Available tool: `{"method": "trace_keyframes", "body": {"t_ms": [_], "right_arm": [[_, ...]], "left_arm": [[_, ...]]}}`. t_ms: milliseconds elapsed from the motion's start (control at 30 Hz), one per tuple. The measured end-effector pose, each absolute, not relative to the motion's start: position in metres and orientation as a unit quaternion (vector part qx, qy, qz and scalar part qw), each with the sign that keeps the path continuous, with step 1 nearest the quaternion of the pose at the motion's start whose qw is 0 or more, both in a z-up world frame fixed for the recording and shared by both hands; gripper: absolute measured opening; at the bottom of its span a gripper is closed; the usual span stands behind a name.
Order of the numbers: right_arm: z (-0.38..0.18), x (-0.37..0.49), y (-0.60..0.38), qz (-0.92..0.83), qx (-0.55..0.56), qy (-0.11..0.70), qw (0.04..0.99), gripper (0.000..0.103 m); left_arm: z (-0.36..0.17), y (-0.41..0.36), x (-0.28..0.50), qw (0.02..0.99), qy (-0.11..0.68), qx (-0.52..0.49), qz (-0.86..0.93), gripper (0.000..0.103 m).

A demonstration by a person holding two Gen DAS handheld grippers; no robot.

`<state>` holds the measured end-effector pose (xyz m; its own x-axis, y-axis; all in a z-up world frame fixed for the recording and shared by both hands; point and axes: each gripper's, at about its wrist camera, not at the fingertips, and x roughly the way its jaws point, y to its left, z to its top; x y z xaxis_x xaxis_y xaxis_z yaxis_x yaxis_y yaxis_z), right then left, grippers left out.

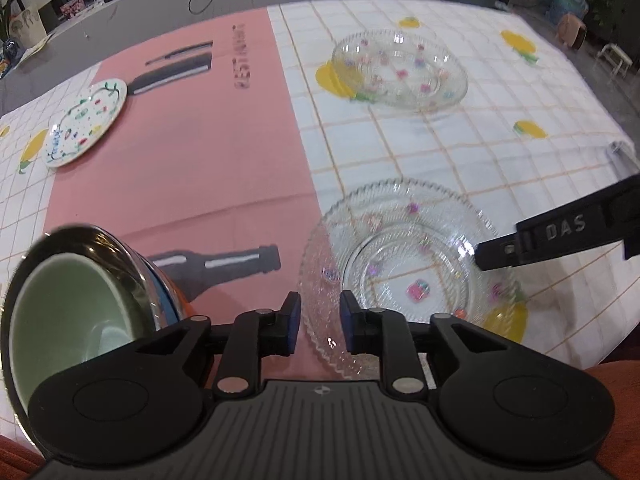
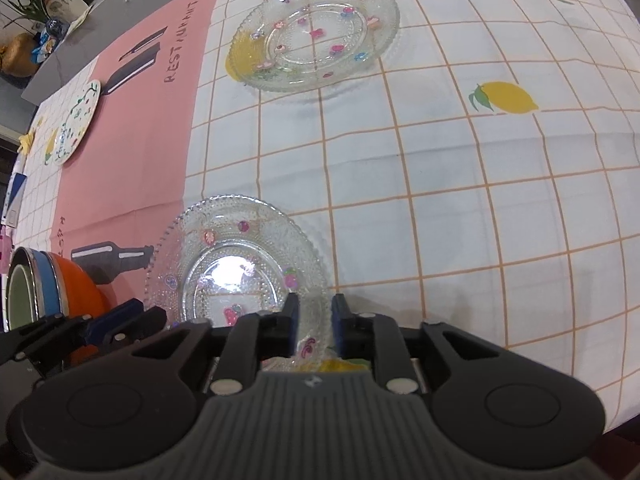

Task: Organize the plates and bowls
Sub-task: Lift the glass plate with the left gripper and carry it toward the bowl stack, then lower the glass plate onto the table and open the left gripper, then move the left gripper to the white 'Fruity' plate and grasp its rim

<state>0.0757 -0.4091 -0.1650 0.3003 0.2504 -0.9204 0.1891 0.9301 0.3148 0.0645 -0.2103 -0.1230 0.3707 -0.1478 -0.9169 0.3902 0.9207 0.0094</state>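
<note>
The near glass plate [image 1: 404, 264] lies at the front of the counter [image 2: 440, 168], half on the pink mat [image 1: 192, 152] and half on the checked cloth [image 2: 400, 152], with small coloured flower marks across its ribbed surface. Its left rim sits in the gap of the left gripper [image 1: 319, 320], whose blue-padded fingers [image 1: 291, 320] stand a little apart on either side of the edge; whether they press the glass cannot be told. In the right wrist view the same plate [image 2: 236, 264] has its near-right rim between the fingers of the right gripper [image 2: 314, 326], again with a narrow gap and no clear contact. The right gripper's black finger, marked DAS, shows in the left view reaching over the plate's right side.

Just left of the plate a stack of bowls [image 1: 80, 304] lies tipped on its side, mouth toward the camera: a pale green bowl inside, then dark, blue and orange ones around it. In the right view the stack [image 2: 52, 292] sits beside the left gripper's fingers.

A second glass plate [image 2: 316, 36] rests farther back on the checked cloth, over a printed lemon, well apart from the first. A white painted plate [image 1: 84, 120] sits at the far left, across the edge of the pink mat.
</note>
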Motion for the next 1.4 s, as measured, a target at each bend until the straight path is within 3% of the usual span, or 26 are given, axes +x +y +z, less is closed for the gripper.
{"method": "trace_keyframes", "body": {"t_ms": [67,167,467,567,800,1400], "right_arm": [[-0.16,0.073,-0.409,0.014,0.184,0.58,0.793,0.038],[-0.153,0.069,-0.406,0.002,0.171,0.566,0.807,0.038],[-0.118,0.061,-0.382,-0.025,0.154,0.501,0.851,0.041],[-0.108,0.064,-0.363,-0.017,0.148,0.485,0.862,0.049],[-0.091,0.081,-0.324,0.011,0.156,0.463,0.872,0.055],[-0.089,0.161,-0.243,0.079,0.176,0.454,0.87,0.055]], "left_arm": [[-0.113,-0.209,0.064,0.825,0.527,0.111,-0.171,0.036],[-0.095,-0.205,0.064,0.834,0.511,0.101,-0.181,0.041],[-0.048,-0.172,0.068,0.855,0.469,0.07,-0.21,0.043],[-0.039,-0.155,0.07,0.866,0.454,0.067,-0.199,0.043],[-0.031,-0.106,0.081,0.883,0.434,0.038,-0.177,0.043],[-0.038,0.028,0.169,0.906,0.41,-0.069,-0.081,0.043]]}}
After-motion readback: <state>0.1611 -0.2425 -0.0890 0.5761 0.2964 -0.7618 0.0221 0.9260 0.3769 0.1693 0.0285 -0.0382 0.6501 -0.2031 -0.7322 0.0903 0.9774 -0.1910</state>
